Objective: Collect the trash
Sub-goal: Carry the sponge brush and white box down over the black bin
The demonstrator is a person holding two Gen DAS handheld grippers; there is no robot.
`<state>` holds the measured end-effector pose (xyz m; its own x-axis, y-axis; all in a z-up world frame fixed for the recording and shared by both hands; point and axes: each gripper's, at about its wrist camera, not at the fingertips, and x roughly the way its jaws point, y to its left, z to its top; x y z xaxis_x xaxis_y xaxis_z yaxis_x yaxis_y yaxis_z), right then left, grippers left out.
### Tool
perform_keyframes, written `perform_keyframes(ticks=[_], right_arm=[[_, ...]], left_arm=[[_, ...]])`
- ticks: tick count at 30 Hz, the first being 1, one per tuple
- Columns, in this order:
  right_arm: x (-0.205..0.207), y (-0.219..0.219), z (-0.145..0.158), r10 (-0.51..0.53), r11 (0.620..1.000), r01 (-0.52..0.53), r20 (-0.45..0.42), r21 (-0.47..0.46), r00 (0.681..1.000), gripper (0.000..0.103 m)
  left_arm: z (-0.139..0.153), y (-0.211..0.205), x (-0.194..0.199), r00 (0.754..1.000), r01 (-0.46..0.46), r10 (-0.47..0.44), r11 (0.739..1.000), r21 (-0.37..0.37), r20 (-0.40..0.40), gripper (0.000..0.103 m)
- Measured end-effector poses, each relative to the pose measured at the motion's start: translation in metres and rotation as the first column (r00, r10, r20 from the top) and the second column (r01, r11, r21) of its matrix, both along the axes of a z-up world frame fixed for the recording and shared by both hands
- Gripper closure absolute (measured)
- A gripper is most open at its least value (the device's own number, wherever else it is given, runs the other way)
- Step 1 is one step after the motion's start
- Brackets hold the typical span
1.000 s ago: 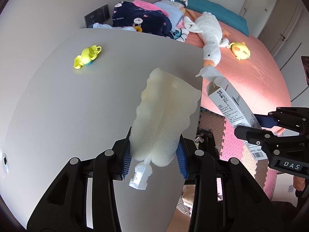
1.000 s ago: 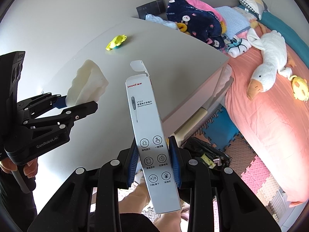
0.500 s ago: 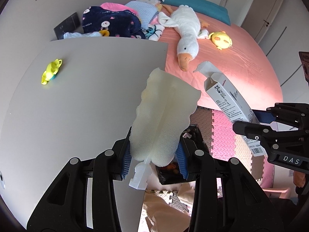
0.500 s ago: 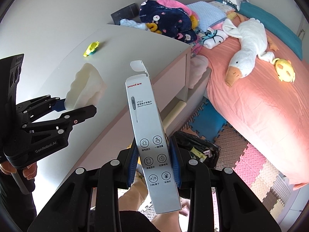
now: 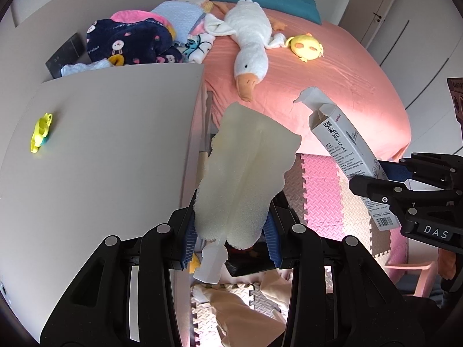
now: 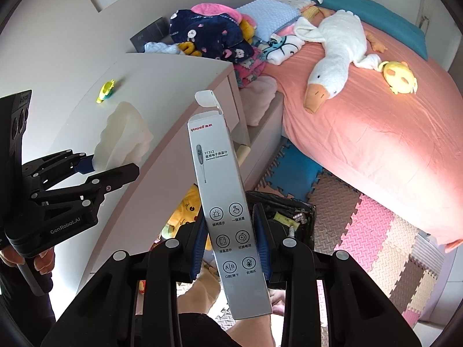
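My left gripper (image 5: 230, 235) is shut on a pale yellow sponge brush head (image 5: 246, 173) with a white plastic stub, held past the white table's right edge (image 5: 191, 144), over the floor. It also shows in the right wrist view (image 6: 124, 136). My right gripper (image 6: 231, 240) is shut on a grey thermometer box (image 6: 225, 211) with its top flap open, held upright. The box also shows in the left wrist view (image 5: 347, 153). A black trash bag (image 6: 301, 214) with wrappers inside sits on the floor just behind the box, partly hidden.
A yellow-green toy (image 5: 40, 133) lies on the white table. A pink bed (image 6: 376, 133) holds a white goose plush (image 6: 332, 55), a yellow chick plush (image 6: 400, 76) and piled clothes (image 6: 208, 34). Foam puzzle mats (image 6: 370, 231) cover the floor. A yellow plush (image 6: 188, 211) lies under the table.
Both grippers have moved right, off the table and toward the floor beside the bed, still holding the sponge brush head and the box. The trash bag has come into closer view.
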<state>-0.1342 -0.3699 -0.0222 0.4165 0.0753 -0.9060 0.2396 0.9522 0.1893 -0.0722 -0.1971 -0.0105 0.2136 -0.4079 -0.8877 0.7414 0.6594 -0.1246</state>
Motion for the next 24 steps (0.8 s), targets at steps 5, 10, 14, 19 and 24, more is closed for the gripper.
perform_keyframes(ticks=[5, 10, 14, 19, 24], right_arm=[[-0.011, -0.014, 0.000, -0.049, 0.999, 0.049, -0.002, -0.001, 0.999, 0.070], [-0.020, -0.026, 0.000, -0.097, 0.995, 0.097, -0.004, -0.001, 0.995, 0.070], [-0.028, -0.036, -0.001, -0.135, 0.991, 0.135, -0.009, -0.003, 0.991, 0.070], [-0.036, -0.048, -0.001, -0.181, 0.983, 0.181, -0.010, -0.008, 0.983, 0.070], [-0.045, -0.056, -0.002, -0.221, 0.975, 0.221, -0.011, -0.013, 0.975, 0.070]], left_arm=[[0.000, -0.019, -0.006, 0.999, 0.038, -0.038, 0.999, -0.002, -0.009, 0.064], [-0.001, -0.035, -0.011, 0.998, 0.066, -0.066, 0.998, -0.002, -0.019, 0.064], [0.000, -0.047, -0.015, 0.996, 0.083, -0.083, 0.996, 0.007, -0.019, 0.064], [0.000, -0.059, -0.022, 0.995, 0.097, -0.097, 0.995, 0.027, -0.017, 0.063], [-0.003, -0.070, -0.029, 0.993, 0.116, -0.116, 0.992, 0.049, -0.019, 0.063]])
